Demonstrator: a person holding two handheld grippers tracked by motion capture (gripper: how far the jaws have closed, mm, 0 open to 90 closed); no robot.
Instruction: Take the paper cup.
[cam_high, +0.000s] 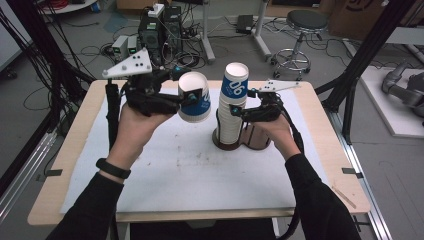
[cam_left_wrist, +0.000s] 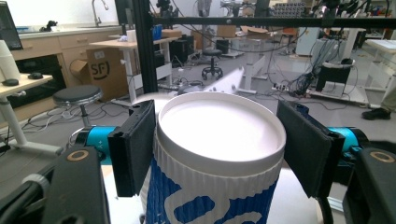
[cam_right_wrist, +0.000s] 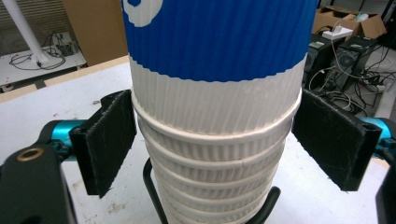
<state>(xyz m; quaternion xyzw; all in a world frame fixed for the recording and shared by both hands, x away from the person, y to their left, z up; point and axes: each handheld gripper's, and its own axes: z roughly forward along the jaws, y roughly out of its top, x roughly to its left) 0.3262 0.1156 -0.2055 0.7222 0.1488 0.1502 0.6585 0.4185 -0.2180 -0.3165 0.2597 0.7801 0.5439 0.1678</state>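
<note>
The wooden bench (cam_high: 65, 165) with its white mat (cam_high: 175, 170) carries a tall stack of ribbed white-and-blue paper cups (cam_high: 233, 107) sitting in a black wire holder (cam_high: 252, 137), a bit back from the middle toward the far edge. The right gripper (cam_high: 248, 111) is clamped on the stack's side — pads touching the ribs. Just left of it, held up off the mat, is a single white-and-blue ribbed paper cup (cam_high: 195, 97), bottom toward the camera, with the left gripper (cam_high: 186, 96) squeezed onto it.
</note>
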